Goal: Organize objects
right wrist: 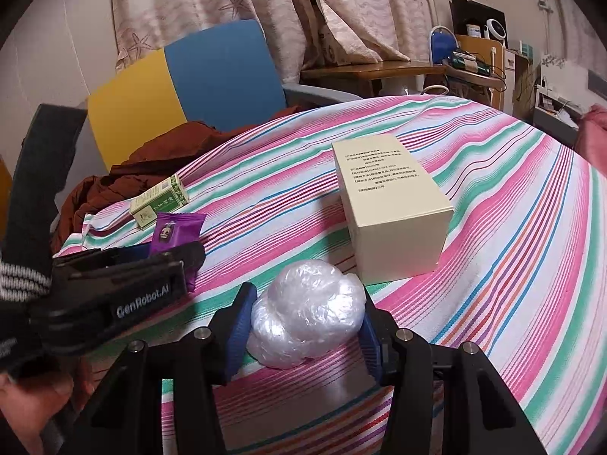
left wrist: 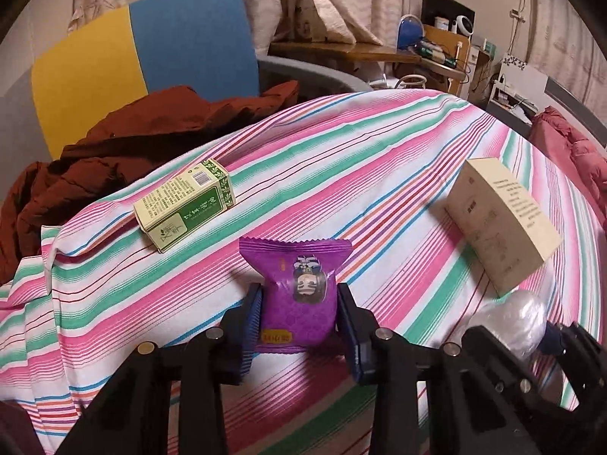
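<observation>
Over the striped cloth (left wrist: 341, 174), both grippers (left wrist: 299, 303) (right wrist: 303, 322) seemingly tilt down

Lower end of purple snack packet (left wrist: 299, 295) tucked behind left tool (left wrist: 299, 316), sides covered by blue pads. In right wrist view, same packet half hidden behind the tool's black frame at left. Near side of crumpled plastic wad (right wrist: 307, 322) masked by right tool (right wrist: 305, 335). In left wrist view, wad cut by black frame at lower right. Cream box (left wrist: 500, 223) smeared, print unreadable. Small print on green box (left wrist: 182, 208) too fine to read. Brown jacket (left wrist: 114, 151) partly behind striped bed sheet (left wrist: 379, 151). Desk clutter at upper right too small to identify.
</observation>
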The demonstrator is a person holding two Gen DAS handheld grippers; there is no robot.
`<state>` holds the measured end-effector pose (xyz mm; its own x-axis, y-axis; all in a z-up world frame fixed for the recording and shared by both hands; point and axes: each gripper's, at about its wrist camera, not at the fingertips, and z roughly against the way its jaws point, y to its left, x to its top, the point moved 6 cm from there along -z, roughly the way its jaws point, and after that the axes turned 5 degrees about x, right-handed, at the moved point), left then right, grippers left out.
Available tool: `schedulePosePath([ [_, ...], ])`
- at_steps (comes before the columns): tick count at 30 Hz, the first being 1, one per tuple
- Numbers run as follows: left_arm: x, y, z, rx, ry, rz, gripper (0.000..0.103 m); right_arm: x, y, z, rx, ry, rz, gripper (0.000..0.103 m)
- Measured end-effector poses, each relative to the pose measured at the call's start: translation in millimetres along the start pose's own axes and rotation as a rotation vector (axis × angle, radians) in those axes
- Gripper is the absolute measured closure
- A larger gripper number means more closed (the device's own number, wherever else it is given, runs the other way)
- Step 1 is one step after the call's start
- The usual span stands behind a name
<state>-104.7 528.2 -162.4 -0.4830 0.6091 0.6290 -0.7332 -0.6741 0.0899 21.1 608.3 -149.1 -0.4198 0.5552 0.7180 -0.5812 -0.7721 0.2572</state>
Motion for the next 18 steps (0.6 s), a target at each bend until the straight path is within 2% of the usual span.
schedulePosePath([
  [7,-11,7,13,0.023,-0.038,0.025,0.067,0,3,1,-0.021,-0.009,0.029,0.052],
  [10,-17,10,27,0.041,-0.082,0.024,0.067,0,5,2,-0.031,-0.013,0.044,0.052],
  [18,-30,0,55,0.069,-0.160,-0.047,0.067,2,10,4,-0.052,-0.025,0.081,0.052],
])
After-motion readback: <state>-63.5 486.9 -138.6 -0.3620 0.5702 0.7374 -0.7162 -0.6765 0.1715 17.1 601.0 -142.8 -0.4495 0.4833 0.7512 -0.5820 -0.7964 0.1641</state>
